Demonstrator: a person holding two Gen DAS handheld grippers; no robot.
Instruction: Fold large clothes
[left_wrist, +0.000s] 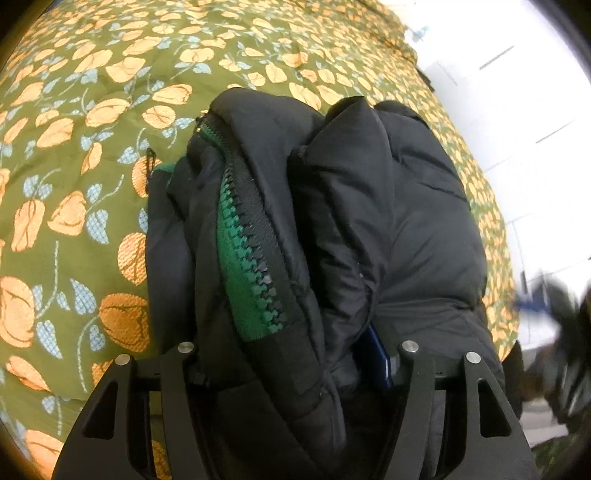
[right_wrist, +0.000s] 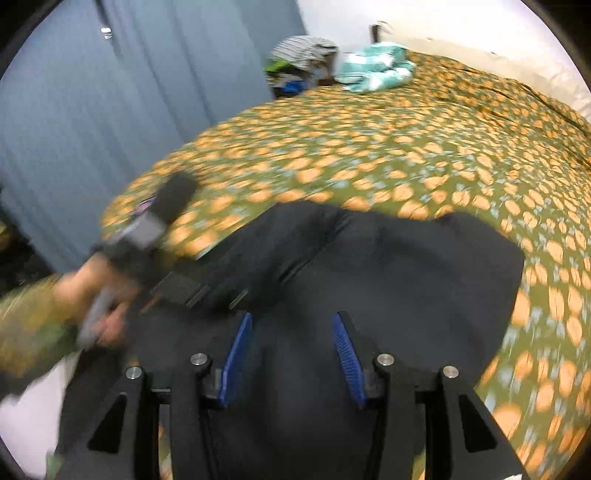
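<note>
Floral bedspread (left_wrist: 74, 155), bunched black puffer jacket (left_wrist: 388, 221), green zipper (left_wrist: 243, 266)

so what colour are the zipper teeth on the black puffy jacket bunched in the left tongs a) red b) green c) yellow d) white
b, the black puffy jacket gripped in the left tongs shows a zipper with green teeth and green tape beside it.

Both views bulge like fishbowls, with dark vignetting at the corners. Soft, even daylight, no hard shadows. Ahead of the left jaws the black jacket (left_wrist: 369, 221) is sharp; far right glares white. The right view is smeared throughout; the hand (right_wrist: 96, 302) left of its jaws blurs most.
</note>
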